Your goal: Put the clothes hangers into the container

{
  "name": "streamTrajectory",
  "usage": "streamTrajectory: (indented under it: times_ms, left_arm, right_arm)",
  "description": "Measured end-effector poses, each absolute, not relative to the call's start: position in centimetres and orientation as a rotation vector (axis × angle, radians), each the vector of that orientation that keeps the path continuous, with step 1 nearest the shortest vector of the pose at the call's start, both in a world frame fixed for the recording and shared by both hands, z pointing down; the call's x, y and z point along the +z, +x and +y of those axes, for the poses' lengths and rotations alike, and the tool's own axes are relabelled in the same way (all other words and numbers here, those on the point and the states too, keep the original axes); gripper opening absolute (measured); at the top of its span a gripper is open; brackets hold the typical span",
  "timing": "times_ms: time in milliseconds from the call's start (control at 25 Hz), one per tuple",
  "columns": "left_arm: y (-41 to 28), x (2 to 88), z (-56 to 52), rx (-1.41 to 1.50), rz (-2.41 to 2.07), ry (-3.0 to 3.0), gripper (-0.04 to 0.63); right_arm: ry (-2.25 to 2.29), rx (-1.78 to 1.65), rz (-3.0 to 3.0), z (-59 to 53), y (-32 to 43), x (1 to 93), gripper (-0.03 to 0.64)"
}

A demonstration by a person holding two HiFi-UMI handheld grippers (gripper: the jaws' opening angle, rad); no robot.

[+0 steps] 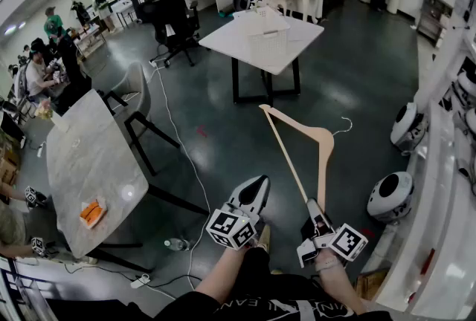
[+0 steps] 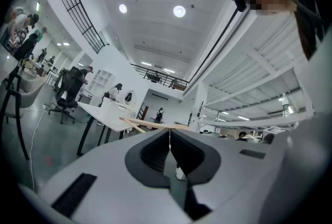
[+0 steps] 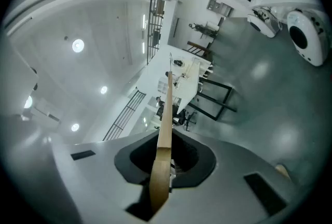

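Note:
A wooden clothes hanger (image 1: pixel 321 157) with a metal hook (image 1: pixel 344 122) sticks out in front of me over the dark floor. My right gripper (image 1: pixel 311 208) is shut on the end of one of its arms. In the right gripper view the hanger (image 3: pixel 165 129) runs straight out from between the jaws of the right gripper (image 3: pixel 167 151). My left gripper (image 1: pixel 256 186) is beside it, shut and holding nothing. In the left gripper view, the hanger (image 2: pixel 150 124) shows just above the left gripper (image 2: pixel 169 136). A white basket (image 1: pixel 266 36) stands on a white table (image 1: pixel 301 36) farther ahead.
A grey marble table (image 1: pixel 82 156) with an orange thing (image 1: pixel 93 212) and a chair (image 1: pixel 137 100) is on the left. Cables and a bottle (image 1: pixel 176 244) lie on the floor. White rounded machines (image 1: pixel 390 195) and a white counter (image 1: pixel 446 186) line the right. People stand at the back.

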State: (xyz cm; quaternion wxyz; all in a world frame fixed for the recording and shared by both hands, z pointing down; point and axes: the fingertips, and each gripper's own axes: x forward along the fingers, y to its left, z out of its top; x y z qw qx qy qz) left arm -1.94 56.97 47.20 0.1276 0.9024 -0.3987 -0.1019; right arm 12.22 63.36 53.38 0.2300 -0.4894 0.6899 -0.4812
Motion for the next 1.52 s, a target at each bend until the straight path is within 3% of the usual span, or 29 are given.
streamTrajectory:
  times_ms: [680,1520]
  left_arm:
    - [-1.2,47.2,38.0,-0.263,-1.082,2.649,0.009]
    - [-2.8,48.0,23.9,-0.28,-1.167,2.56,0.009]
  right_arm:
    - [-1.196,-1.26,1.909,44.2,9.8,51.3,0.054]
    - [-1.082,-1.209,1.928,28.2,7.9,47.7,0.054]
